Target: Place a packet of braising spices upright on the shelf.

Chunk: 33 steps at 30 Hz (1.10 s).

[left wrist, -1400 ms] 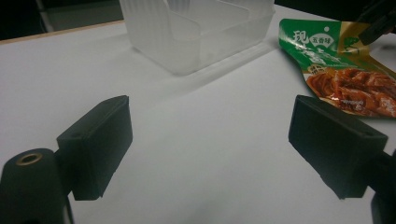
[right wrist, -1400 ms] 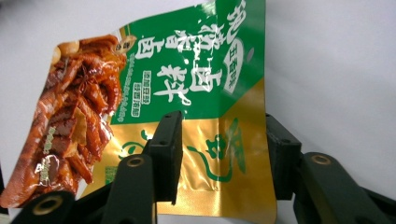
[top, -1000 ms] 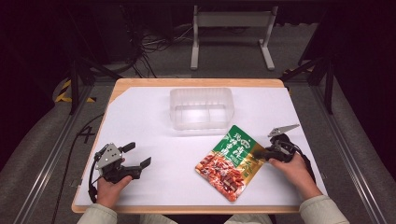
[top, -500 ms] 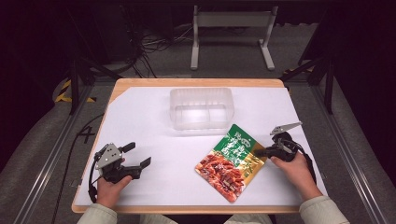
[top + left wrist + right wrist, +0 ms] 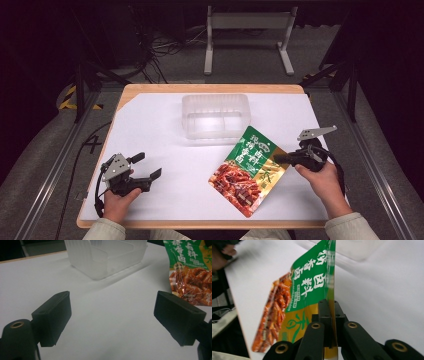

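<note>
Pinching the sauce packet (image 5: 248, 169) by its edge in the right gripper (image 5: 280, 158), lifting level toward the clear container (image 5: 216, 116), left gripper (image 5: 147, 170) spread and idle.

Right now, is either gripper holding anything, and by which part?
The right gripper is shut on the food packet, pinching its edge on the yellow part. The left gripper is open and holds nothing.

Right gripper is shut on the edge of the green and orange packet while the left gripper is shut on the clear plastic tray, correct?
Not quite. The left gripper is open on the white table, apart from the clear plastic tray, as the left gripper view shows. The right gripper is shut on the packet.
</note>
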Tool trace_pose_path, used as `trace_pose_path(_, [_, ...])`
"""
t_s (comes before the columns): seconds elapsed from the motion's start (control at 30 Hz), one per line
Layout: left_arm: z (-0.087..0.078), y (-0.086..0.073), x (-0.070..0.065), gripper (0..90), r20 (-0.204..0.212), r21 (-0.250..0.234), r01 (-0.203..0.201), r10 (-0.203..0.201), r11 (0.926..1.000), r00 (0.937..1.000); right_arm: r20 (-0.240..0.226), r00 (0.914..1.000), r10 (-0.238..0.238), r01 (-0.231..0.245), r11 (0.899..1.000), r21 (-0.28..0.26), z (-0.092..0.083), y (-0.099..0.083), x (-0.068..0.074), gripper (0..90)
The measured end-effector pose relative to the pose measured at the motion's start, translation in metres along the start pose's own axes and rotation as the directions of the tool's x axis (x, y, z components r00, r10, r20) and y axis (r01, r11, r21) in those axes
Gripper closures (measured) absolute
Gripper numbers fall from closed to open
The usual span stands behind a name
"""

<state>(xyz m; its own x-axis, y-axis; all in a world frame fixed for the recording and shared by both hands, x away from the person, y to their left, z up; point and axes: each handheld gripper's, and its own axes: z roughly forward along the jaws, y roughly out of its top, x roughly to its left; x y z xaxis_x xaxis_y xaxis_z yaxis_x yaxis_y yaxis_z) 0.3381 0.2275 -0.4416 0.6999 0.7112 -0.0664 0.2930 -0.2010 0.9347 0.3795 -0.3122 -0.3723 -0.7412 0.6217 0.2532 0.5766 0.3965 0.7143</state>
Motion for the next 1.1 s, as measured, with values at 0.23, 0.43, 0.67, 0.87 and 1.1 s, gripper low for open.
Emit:
trace_pose_path(0.23, [0.000,0.000,0.000,15.2,-0.001,-0.003,0.000,0.000,1.0000,1.0000,-0.081,0.9967,-0.008,0.003,0.997,-0.073,-0.020,0.013,0.015,89.8])
trace_pose_path(0.43, [0.000,0.000,0.000,15.4,0.001,-0.004,-0.001,0.001,1.0000,1.0000,-0.101,0.9947,-0.019,0.007,0.993,-0.116,-0.033,0.022,0.023,89.9])
trace_pose_path(0.67, [0.000,0.000,0.000,15.5,0.002,-0.004,-0.001,0.001,1.0000,1.0000,-0.122,0.9914,-0.048,0.028,0.986,-0.162,-0.045,0.032,0.033,89.8])
trace_pose_path(0.87, [0.000,0.000,0.000,15.5,0.003,-0.005,-0.001,0.001,1.0000,1.0000,-0.139,0.9877,-0.072,0.045,0.981,-0.188,-0.052,0.042,0.039,89.8])
trace_pose_path(1.1, [0.000,0.000,0.000,15.5,0.005,-0.002,-0.004,0.004,1.0000,1.0000,-0.113,0.9910,-0.071,0.046,0.976,-0.211,-0.063,0.051,0.036,89.8])
